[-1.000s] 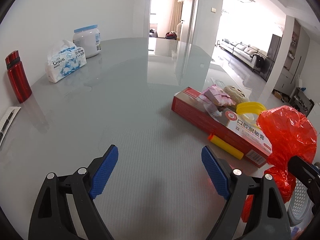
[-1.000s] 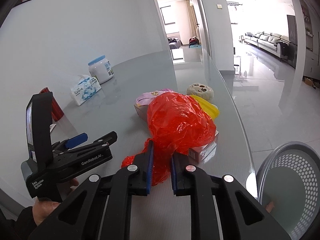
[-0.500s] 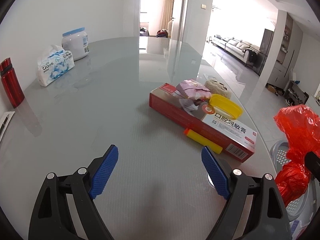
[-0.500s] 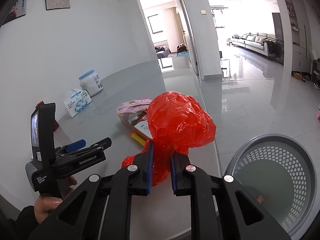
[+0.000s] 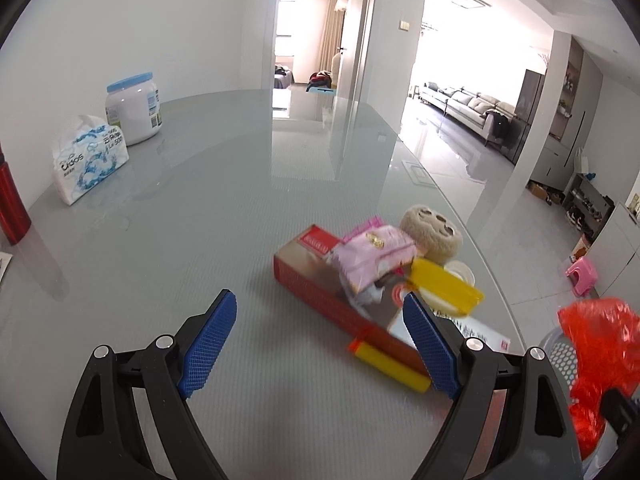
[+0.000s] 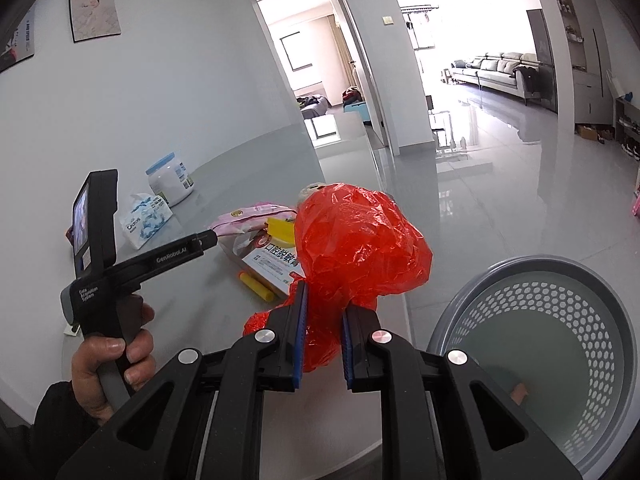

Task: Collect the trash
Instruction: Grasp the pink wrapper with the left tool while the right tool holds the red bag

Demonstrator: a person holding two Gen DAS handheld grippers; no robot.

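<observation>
My right gripper is shut on a crumpled red plastic bag, held in the air at the table's right edge, just left of the grey perforated bin on the floor. The same red bag shows at the far right of the left wrist view. My left gripper stands open above the glass table, empty. Ahead of it lies a pile: a red toothpaste box, a pink wrapper, a yellow piece, a yellow-and-orange tube and a beige round thing.
At the table's far left stand a white jar with a blue lid, a tissue pack and a red bottle. A person's hand holds the left gripper's handle. Past the table's edge lies shiny floor, with a doorway and a sofa beyond.
The red bag has been carried right, off the pile and past the table's edge toward the bin. My left gripper has shifted so the pile now sits nearer the middle of its view.
</observation>
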